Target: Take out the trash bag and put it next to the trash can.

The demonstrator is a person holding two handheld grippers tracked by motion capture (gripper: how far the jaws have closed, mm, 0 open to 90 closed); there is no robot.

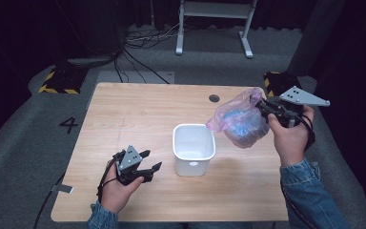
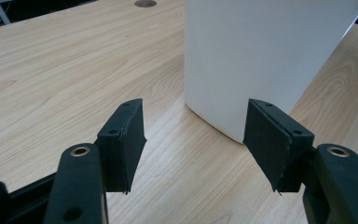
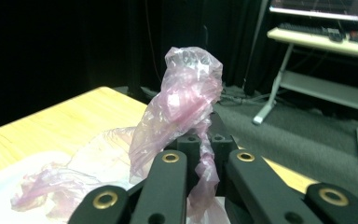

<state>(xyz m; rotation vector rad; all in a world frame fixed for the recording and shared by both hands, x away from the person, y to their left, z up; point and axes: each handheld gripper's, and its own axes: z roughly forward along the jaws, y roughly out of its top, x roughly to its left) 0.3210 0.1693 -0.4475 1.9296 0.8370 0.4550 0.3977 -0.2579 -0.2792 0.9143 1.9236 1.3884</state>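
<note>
A pink see-through plastic bag [image 1: 240,121] with something blue inside hangs above the table's right side, just right of a white tub [image 1: 193,148]. My right gripper [image 1: 263,109] is shut on the bag's twisted neck [image 3: 204,156], and a loose flap of plastic [image 3: 186,98] sticks up past the jaws. My left gripper [image 1: 150,160] rests low on the table to the left of the tub, open, with nothing between its pads [image 2: 123,140]. The tub's white wall [image 2: 256,60] stands just beyond them.
The wooden table [image 1: 138,114] has a round cable hole [image 1: 214,98] at its far edge. Grey carpet, cables and a white desk frame [image 1: 214,24] lie beyond. Black-and-yellow floor blocks [image 1: 59,81] sit off the far corners.
</note>
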